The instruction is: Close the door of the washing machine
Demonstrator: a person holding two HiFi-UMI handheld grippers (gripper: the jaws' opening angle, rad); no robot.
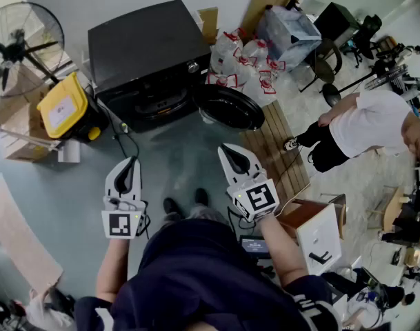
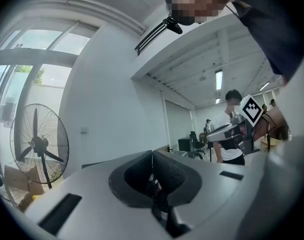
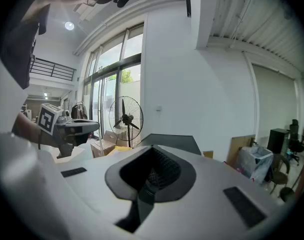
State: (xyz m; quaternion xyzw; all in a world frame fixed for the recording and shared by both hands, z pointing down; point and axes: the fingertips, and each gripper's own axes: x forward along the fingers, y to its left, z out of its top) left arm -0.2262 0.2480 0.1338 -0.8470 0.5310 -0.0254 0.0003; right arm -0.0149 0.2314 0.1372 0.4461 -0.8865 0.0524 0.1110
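Holding both tools out ahead of us, we have nothing gripped. The left tongs (image 1: 130,163) are pressed fully together on no object, and the right tongs (image 1: 225,150) are likewise closed and empty, tipped slightly downward. Both hang over the bare grey-green floor (image 1: 182,143), well apart from the machine.

Beyond them stands the black front-loading washing machine (image 1: 144,43). Its round dark-rimmed door (image 1: 227,107) is swung wide open to the right of the drum opening (image 1: 158,105), though the steep view leaves its exact angle unclear to us.

We judge that the task has not visibly begun. Nothing touches the door, and its whole swing back onto the machine's front is left to do. The right tongs are the nearer to the door, so we expect the approach to fall to them. Farther off, white plastic bags with red print (image 1: 247,64) sit just beside the door.
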